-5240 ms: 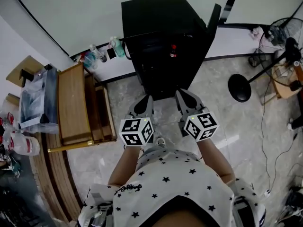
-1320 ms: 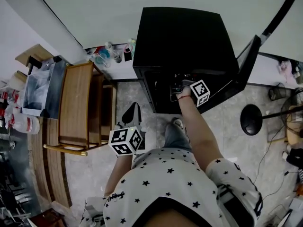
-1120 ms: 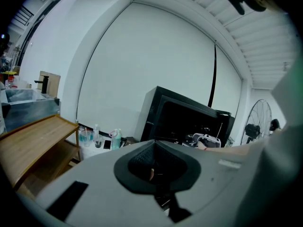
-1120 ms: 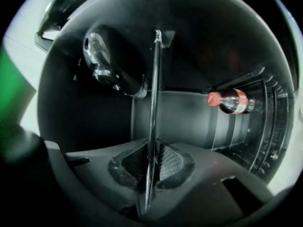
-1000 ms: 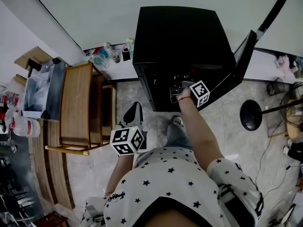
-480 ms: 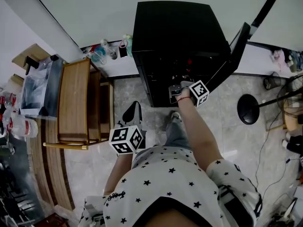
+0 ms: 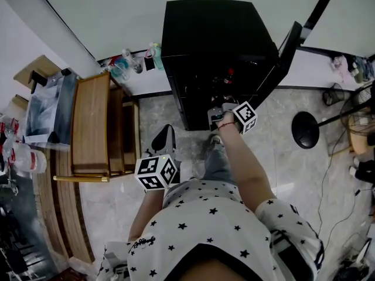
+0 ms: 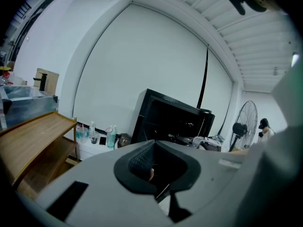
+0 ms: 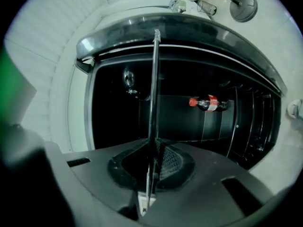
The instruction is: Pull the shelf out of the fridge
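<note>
The black fridge point(image 7: 217, 34) stands against the wall with its door point(image 7: 287, 45) swung open to the right. My right gripper point(image 7: 218, 115) is at the fridge's front opening, shut on the front edge of the shelf. In the right gripper view the shelf point(image 9: 154, 103) shows edge-on as a thin plate that runs from the dark interior down between the pads of the right gripper point(image 9: 152, 167). A cola bottle point(image 9: 208, 103) sits deeper inside. My left gripper point(image 7: 164, 139) hangs low by my left side, away from the fridge, shut with nothing in it.
A wooden rack point(image 7: 91, 127) stands left of the fridge, with several bottles point(image 7: 137, 60) on a low white ledge behind it. A floor fan's round base point(image 7: 304, 130) and loose cables lie on the floor to the right. My legs are just in front of the fridge.
My right gripper has drawn back from inside the fridge toward its front edge, still holding the shelf. The left gripper has stayed where it was.
</note>
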Available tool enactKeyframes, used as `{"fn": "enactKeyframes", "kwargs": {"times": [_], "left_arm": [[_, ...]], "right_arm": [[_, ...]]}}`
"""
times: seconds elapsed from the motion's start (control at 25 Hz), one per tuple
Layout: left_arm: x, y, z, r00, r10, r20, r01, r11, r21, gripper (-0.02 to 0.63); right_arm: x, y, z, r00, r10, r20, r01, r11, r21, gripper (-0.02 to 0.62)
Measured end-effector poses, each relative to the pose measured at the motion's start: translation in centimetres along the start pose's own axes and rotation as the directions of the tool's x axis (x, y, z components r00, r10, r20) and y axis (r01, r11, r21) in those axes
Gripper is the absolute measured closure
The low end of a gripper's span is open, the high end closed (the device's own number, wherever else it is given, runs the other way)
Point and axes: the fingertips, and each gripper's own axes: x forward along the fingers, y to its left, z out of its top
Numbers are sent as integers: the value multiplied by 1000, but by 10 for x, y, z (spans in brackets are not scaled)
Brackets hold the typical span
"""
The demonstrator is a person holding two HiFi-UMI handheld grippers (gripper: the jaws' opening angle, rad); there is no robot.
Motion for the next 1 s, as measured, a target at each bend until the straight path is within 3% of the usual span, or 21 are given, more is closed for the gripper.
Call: {"fn": "enactKeyframes", "kwargs": {"times": [1.0], "left_arm": [[-54, -18, -20, 998, -51, -27, 52, 998, 34, 594]], "right_arm": [[-76, 3, -17, 1000, 16, -6, -16, 1000, 12, 588]]}}
